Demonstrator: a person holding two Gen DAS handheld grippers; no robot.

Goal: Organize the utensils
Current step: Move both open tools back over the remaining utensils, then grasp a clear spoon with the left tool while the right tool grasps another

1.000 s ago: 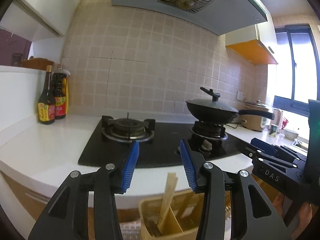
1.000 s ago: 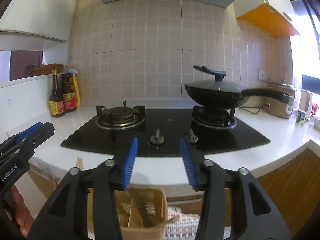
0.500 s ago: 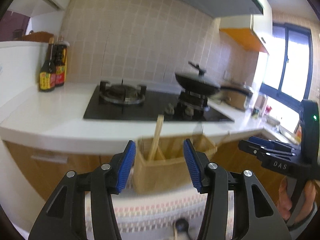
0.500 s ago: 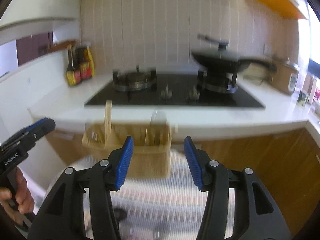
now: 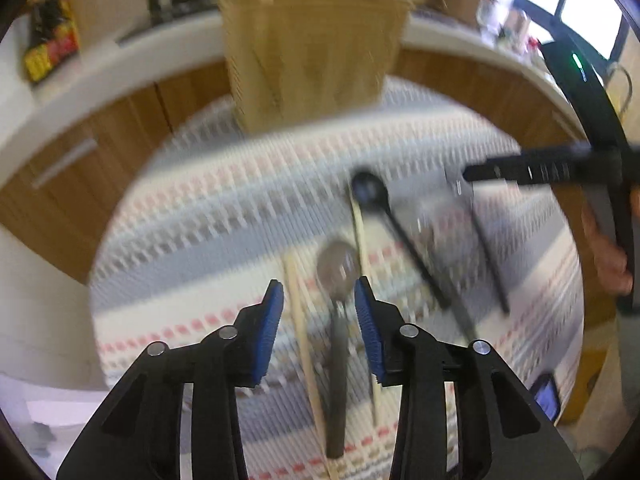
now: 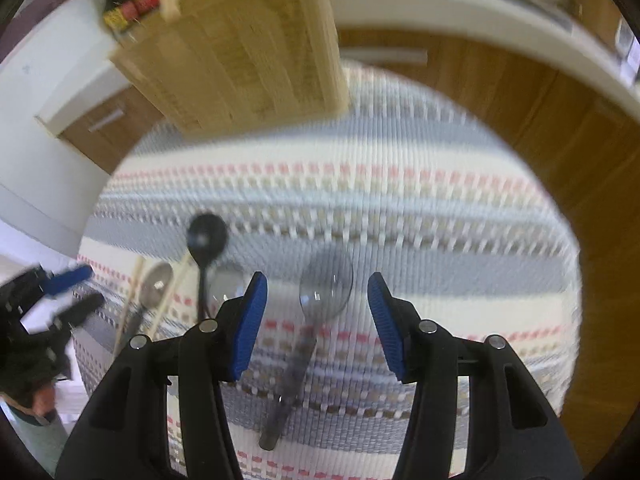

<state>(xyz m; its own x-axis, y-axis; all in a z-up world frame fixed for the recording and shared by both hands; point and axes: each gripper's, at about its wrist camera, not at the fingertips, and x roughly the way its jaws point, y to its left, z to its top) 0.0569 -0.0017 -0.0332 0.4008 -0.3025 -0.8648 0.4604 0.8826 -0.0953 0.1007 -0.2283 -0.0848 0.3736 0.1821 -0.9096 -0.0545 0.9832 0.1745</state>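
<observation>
Several utensils (image 5: 338, 280) on striped mat (image 6: 400, 200), wooden cabinets (image 6: 540, 120) behind.

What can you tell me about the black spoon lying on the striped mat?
The small black spoon looks like matte plastic, with a round bowl and a thin straight handle. It lies flat on the woven striped mat, bowl pointing toward the tan slatted utensil holder. In the left wrist view its bowl seems to overlap the tip of a pale wooden chopstick. Motion blur hides finer detail. Neither tool touches it.

Black tongs (image 5: 319, 330) — blue ribbed pads (image 5: 267, 330), silver screws.
</observation>
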